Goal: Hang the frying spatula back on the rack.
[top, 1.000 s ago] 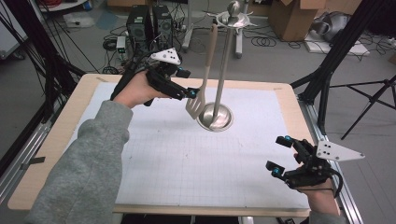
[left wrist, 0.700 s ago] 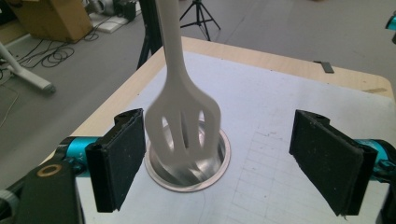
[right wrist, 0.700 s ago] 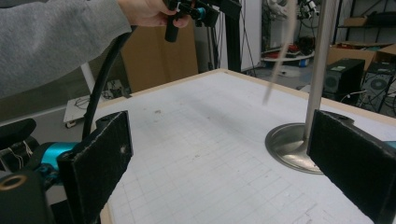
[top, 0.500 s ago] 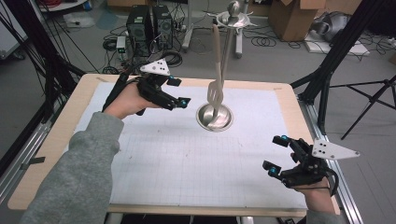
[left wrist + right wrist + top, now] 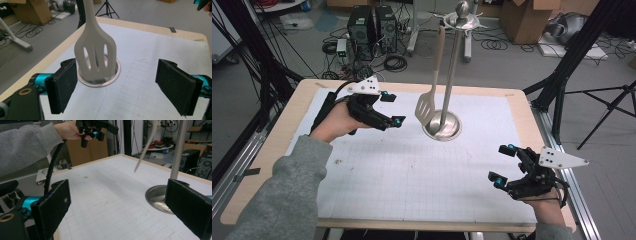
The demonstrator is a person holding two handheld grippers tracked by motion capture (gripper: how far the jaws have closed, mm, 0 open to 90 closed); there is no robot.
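White worktop [image 5: 412, 175]: spatula [image 5: 428, 107] hangs on the stand [image 5: 443, 125]; left tongs [image 5: 391, 107] just beside it, right tongs [image 5: 503, 163] well apart, both open, empty.

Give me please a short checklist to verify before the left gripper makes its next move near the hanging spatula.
1. Left gripper open: ok, jaws stand wide apart.
2. Spatula free of the pads: ok, it hangs ahead of them, untouched.
3. Spatula hanging on the stand: ok, its blade is above the round base.
4. Spatula hanging motionless: cannot tell from one moment.
5. Right gripper out of the way: ok, open, near the table's right edge.
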